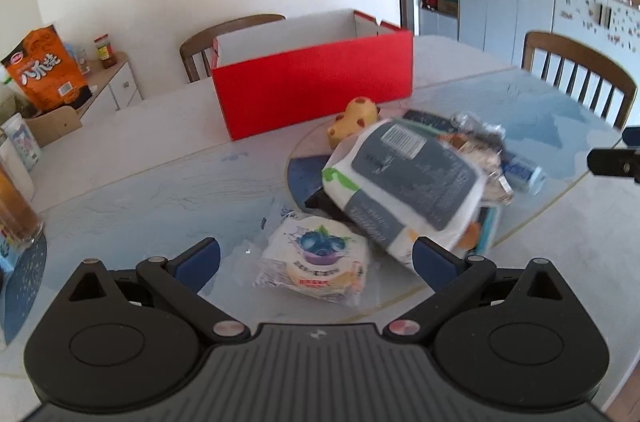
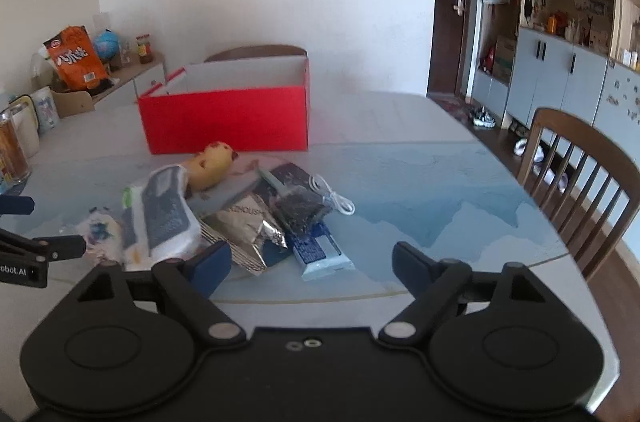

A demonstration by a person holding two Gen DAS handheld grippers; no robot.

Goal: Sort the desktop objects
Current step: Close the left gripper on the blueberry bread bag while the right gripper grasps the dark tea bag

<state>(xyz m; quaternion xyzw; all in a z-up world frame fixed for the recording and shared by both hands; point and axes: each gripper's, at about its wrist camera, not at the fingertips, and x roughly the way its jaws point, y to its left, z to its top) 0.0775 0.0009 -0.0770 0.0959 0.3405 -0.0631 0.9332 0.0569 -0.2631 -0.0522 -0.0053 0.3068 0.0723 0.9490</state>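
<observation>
While both sets of jaws stand wide and hold nothing, the blueberry snack pack point(image 1: 316, 264) lies just ahead of the left gripper point(image 1: 316, 264), nearer than the right gripper point(image 2: 312, 268).

pretty clearly a home dining room: big table point(image 2: 400, 150) with wooden chairs point(image 2: 576, 178), wall of grey cabinets point(image 2: 560, 70) with knick-knack shelves, a snack bag point(image 2: 76, 58) on the sideboard point(image 2: 132, 78), shoes point(image 2: 484, 116) by the door point(image 2: 452, 2).

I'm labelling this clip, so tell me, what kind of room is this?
Most likely a home dining room: a large table with wooden dining chairs, wall cabinets and open shelves holding household knick-knacks, and a snack bag on a side counter.
</observation>
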